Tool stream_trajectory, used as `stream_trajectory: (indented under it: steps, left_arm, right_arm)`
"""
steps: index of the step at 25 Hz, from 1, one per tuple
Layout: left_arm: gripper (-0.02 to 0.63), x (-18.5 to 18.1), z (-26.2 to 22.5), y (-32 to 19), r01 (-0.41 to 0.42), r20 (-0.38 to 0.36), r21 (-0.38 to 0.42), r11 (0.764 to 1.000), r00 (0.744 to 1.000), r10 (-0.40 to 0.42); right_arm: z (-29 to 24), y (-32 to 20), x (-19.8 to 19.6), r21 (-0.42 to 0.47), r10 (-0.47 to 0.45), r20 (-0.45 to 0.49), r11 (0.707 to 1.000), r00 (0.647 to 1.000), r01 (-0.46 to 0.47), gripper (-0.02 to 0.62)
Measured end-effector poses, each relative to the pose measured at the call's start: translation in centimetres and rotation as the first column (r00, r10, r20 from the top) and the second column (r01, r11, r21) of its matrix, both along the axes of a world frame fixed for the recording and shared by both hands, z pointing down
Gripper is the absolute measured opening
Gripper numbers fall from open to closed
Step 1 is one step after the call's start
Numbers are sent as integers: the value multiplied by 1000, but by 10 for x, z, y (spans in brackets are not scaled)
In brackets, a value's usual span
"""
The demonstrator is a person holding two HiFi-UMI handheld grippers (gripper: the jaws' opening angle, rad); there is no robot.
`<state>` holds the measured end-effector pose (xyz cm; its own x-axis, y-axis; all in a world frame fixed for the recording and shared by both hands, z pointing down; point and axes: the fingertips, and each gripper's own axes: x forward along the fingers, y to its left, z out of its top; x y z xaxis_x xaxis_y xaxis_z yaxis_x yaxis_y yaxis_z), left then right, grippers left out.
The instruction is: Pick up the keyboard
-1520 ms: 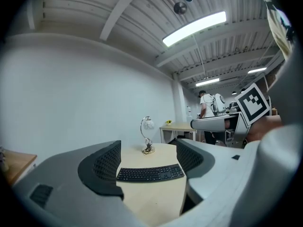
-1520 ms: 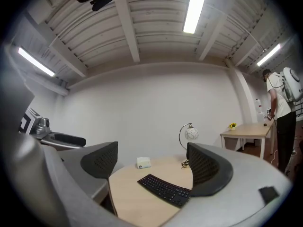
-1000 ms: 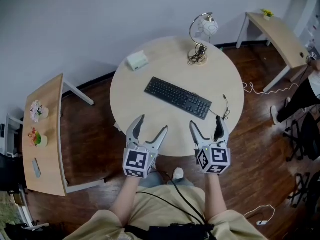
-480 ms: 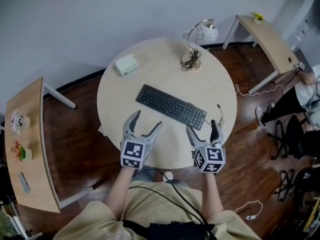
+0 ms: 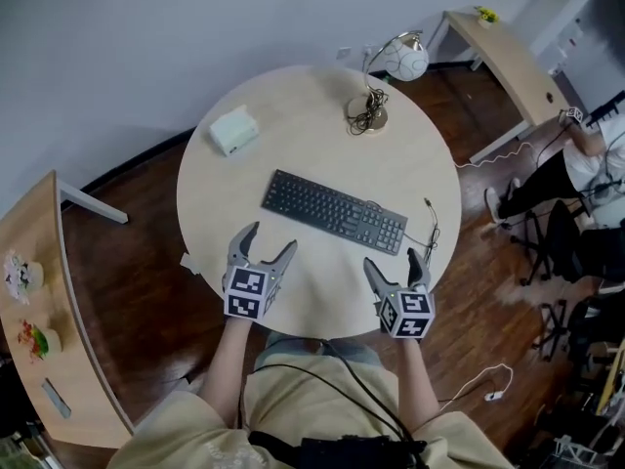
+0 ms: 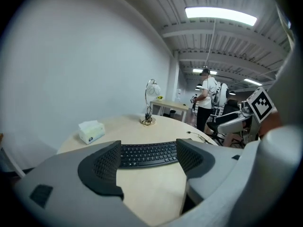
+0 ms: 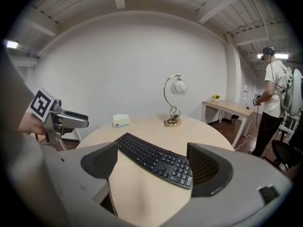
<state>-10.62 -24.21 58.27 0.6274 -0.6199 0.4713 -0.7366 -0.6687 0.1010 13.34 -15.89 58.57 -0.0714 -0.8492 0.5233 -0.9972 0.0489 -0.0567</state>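
Left gripper (image 5: 270,239) and right gripper (image 5: 392,260), jaws wide apart and empty, hover over the near edge of the table (image 5: 293,115). The keyboard (image 5: 334,211) lies mid-table, just beyond both, untouched.

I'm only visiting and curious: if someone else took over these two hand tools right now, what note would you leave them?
Left gripper: fingers apart, nothing between them, above the table near its front edge, short of the keyboard's left end.
Right gripper: fingers apart, empty, close to the keyboard's right end.
Keyboard: lying flat mid-table, untouched. A lamp and a white box stand beyond it.
Done: nothing yet.
Left: probably bring both grippers to the keyboard, close on it and lift.
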Motion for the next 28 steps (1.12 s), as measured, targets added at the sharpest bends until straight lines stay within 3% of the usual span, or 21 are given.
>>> stream_trajectory:
  steps: [3,7,13,23,25,28]
  left_arm:
    - [347,-1,29,-11,-69,44,-67,995,996,72]
    - [348,1,69,-25,-102,108,-193,976,986,124]
    - [350,6,109,-58,-64,102,-366,928,989,109]
    - [374,6,158,-128,-13,180,-487,873,977,115]
    - [388,11,164,-135,-74,155,-522,850,971,180]
    - [451,13,177,-140,-157,150,-607,779,940,306]
  right_arm:
    - [29,14,4,-69,13,-12,998,1000,-14,480]
    - [63,32,15,-145,9,60,989,998,0,480]
    - [106,16,54,-234,71,143,972,987,-36,480]
    - [171,-34,102,-401,151,269,915,951,-32,480]
    - [182,-38,104,-423,155,282,906,947,-22,480]
    - [194,-43,106,-450,128,291,893,948,17,480]
